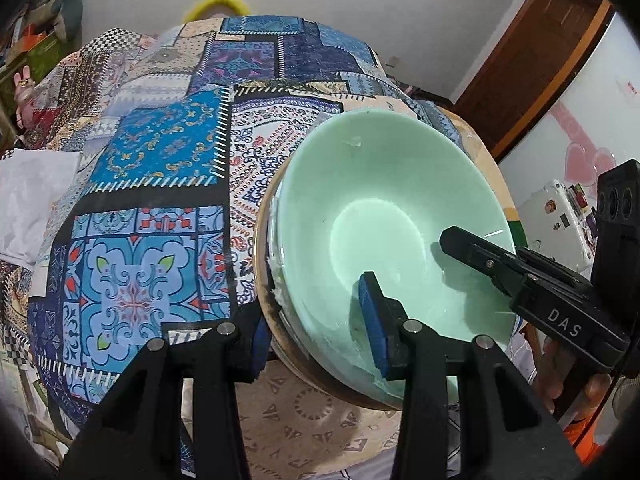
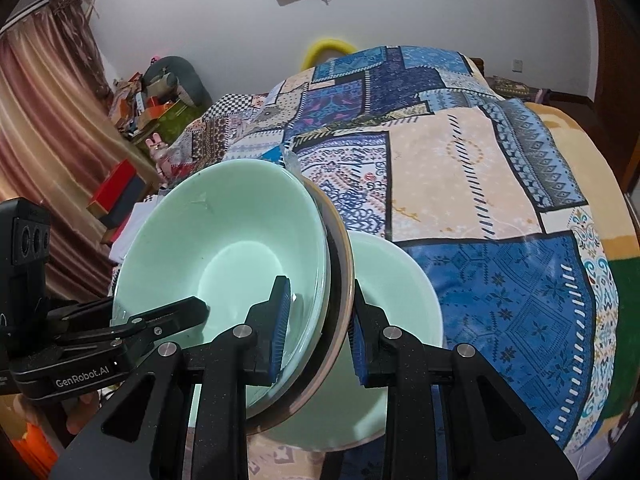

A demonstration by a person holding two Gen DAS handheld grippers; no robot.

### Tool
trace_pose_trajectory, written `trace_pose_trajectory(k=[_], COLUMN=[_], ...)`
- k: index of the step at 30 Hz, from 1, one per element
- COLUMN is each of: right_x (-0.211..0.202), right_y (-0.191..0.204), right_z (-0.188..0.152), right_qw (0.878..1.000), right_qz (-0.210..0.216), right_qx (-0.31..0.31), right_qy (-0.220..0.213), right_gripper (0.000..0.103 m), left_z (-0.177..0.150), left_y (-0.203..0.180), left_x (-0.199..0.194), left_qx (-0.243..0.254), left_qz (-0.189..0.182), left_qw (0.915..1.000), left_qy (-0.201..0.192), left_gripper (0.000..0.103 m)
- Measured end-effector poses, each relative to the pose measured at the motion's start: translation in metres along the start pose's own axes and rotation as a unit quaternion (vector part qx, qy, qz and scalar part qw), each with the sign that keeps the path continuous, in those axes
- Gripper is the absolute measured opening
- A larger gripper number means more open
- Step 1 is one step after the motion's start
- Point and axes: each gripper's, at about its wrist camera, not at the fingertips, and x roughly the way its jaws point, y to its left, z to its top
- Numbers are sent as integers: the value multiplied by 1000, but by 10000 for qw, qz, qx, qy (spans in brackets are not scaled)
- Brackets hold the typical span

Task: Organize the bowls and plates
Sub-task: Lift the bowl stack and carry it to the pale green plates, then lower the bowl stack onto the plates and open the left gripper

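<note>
Both the left gripper [image 1: 320, 316] and right gripper [image 2: 316, 340] are clamped on the stack's [image 2: 340, 280] rims, barely open, so I'd keep it level, both moving together.

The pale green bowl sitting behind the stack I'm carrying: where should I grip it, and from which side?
Grip the second bowl by its rim, one finger inside and one outside. It sits upright and open on the patterned cloth, and its thin flared lip is the only graspable edge. Come from above on the near, right side; the held stack hides its left. Both grippers are occupied now.
</note>
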Motion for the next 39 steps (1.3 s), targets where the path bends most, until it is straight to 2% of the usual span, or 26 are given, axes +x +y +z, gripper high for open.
trace_pose_trajectory(k=[18,28,30,33,34,39], right_x=[27,28,27,21,18,-11], right_y=[-29,-34,-33,-29,-28,-24], right_z=[-14,-17,-16,-15,-15,-12], right_qw=[9988,9987,9987,9991,9993,9998], right_qz=[-64,100,71,-79,-94,-140], right_qx=[279,323,315,215,198,118], right_qy=[399,378,384,357,319,10], right_gripper=[25,28,28,29,30,38], left_z=[0,2,2,1,0,-4], left_y=[-2,4,4,0,-1,-6], left_x=[48,51,49,41,36,7], left_qx=[33,-19,1,82,113,268], left_qz=[59,-174,-161,-34,11,251], left_qw=[9986,9984,9986,9992,9993,9993], left_qy=[519,541,508,401,355,-11], left_gripper=[41,41,41,46,49,51])
